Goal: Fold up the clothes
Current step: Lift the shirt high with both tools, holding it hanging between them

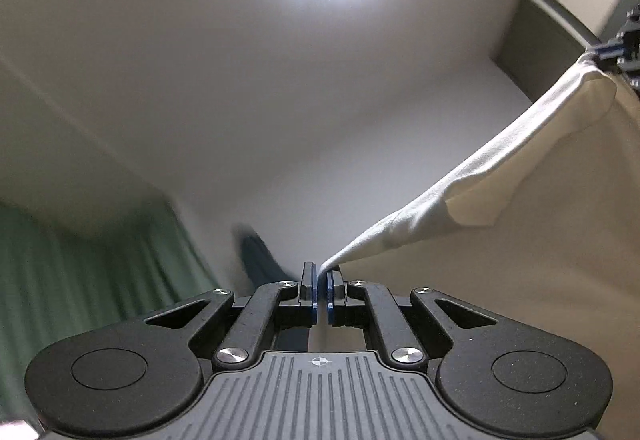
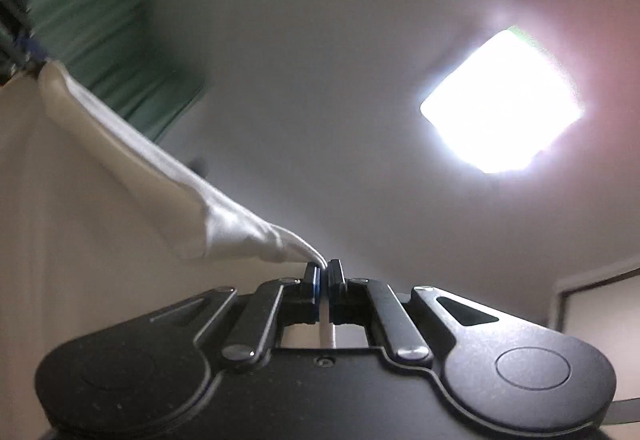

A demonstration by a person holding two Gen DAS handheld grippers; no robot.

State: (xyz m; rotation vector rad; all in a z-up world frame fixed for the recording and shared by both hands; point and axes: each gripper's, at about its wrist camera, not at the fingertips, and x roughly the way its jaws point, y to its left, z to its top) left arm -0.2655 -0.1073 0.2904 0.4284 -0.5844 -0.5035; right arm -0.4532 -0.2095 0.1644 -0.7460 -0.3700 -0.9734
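Aloft, cream garment (image 1: 540,199) (both grippers pinching)

Blown-out ceiling light (image 2: 502,101), edges perhaps motion-blurred.

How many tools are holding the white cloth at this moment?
2. The left tool pinches one corner of the white cloth; the right tool pinches the opposite corner, so the edge stretches between them.
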